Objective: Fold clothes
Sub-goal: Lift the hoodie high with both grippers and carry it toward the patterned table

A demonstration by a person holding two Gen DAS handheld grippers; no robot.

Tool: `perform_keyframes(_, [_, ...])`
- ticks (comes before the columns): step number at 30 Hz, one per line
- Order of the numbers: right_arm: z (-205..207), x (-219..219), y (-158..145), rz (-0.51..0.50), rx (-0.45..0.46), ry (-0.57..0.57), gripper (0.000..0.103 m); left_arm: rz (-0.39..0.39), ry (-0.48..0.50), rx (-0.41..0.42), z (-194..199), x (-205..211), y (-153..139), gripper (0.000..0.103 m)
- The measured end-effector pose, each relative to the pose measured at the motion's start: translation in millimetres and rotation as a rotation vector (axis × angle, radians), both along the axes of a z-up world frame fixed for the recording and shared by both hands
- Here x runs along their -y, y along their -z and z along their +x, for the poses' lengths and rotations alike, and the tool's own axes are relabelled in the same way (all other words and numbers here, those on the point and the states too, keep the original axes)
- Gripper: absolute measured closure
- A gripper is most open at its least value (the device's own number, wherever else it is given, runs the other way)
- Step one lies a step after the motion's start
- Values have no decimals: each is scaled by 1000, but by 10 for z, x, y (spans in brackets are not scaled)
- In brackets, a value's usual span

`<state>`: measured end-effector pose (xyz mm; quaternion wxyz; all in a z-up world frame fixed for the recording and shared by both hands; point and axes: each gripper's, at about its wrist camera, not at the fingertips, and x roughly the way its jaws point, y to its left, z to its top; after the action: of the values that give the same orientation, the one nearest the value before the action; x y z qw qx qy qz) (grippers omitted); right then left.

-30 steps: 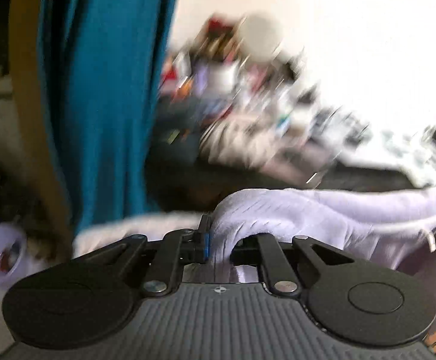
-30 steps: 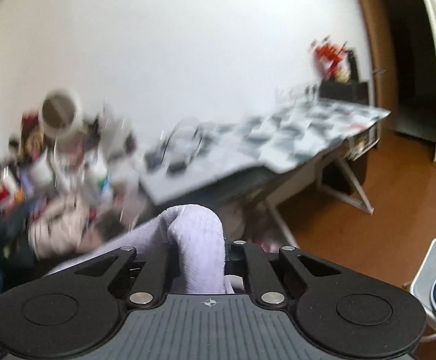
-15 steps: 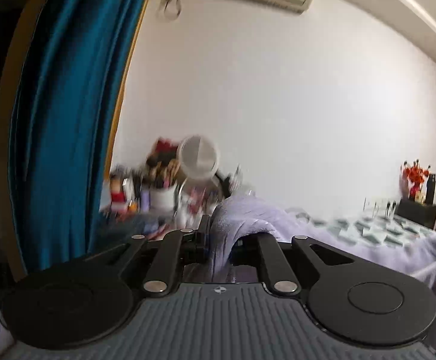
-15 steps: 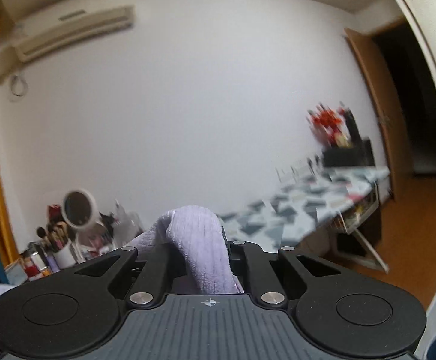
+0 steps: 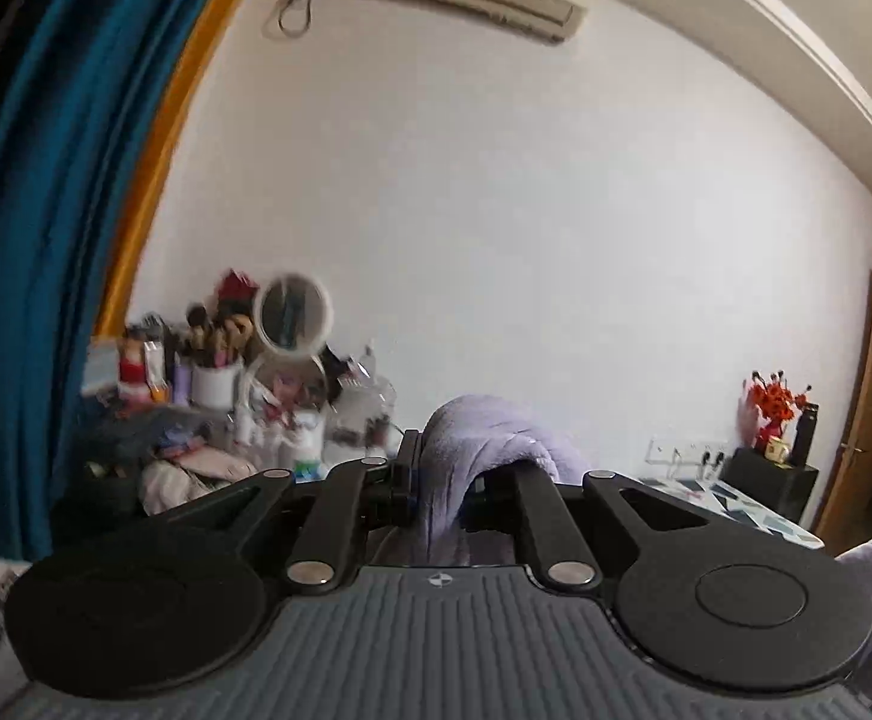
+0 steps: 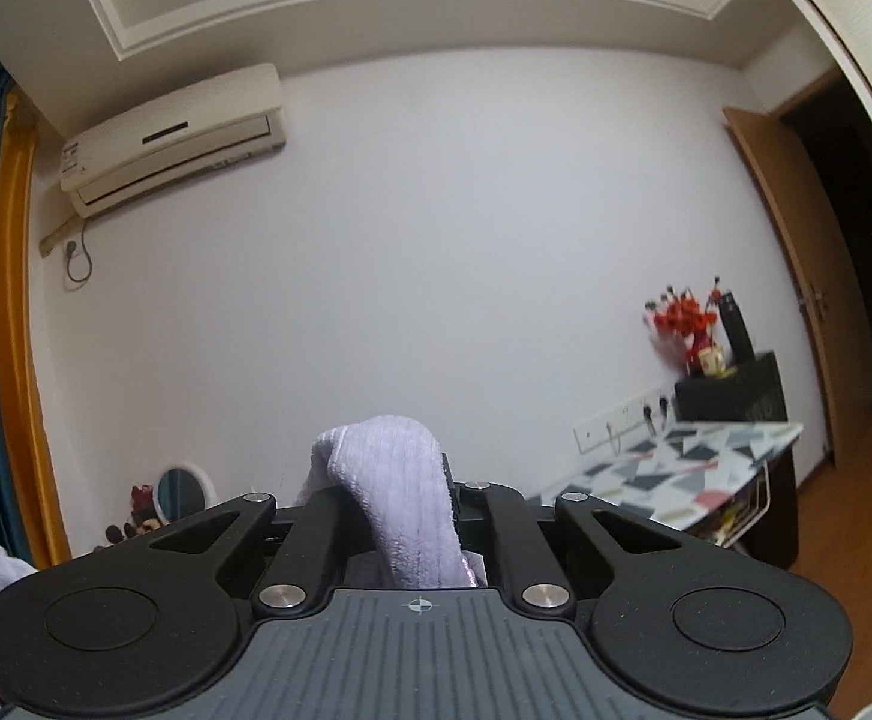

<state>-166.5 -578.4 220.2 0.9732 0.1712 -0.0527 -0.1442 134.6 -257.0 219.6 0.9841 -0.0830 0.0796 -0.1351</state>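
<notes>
lavender garment (image 5: 466, 450) pinched in left hand-held gripper (image 5: 445, 480)

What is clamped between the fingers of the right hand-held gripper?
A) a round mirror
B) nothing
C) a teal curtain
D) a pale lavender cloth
D: in the right wrist view a fold of pale lavender cloth bulges up between the closed fingers of the right hand-held gripper.

Garment (image 6: 400, 498): pale lilac, ribbed fleece texture.
Grippers, left gripper (image 5: 442, 474) and right gripper (image 6: 412, 516): black linkages, grey ridged body.
Curtain (image 5: 34, 240): deep teal with an orange-yellow edge.
Wall (image 6: 406, 240): plain white.
Air conditioner (image 6: 172, 132): cream.
Table top (image 6: 694, 468): white with grey, dark blue and pink triangles.
Flowers (image 6: 682, 318): red.
Door (image 6: 796, 276): light brown wood.
</notes>
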Motion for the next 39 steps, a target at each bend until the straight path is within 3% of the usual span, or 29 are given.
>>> perform_keyframes(7, [-30, 410, 23, 24, -40, 83, 96, 39, 131, -68, 267, 716, 202, 92])
perform_keyframes(15, [198, 909, 219, 93, -31, 203, 96, 38, 326, -32, 616, 1258, 279, 92])
perform_keyframes(26, [486, 1670, 197, 135, 12, 351, 96, 44, 526, 61, 804, 2019, 222, 92])
perform_keyframes(31, [699, 2140, 126, 111, -17, 356, 96, 14, 577, 61, 980, 2465, 214, 92])
perform_keyframes(39, [823, 3119, 104, 94, -14, 345, 96, -16, 556, 82, 1188, 3344, 232, 92])
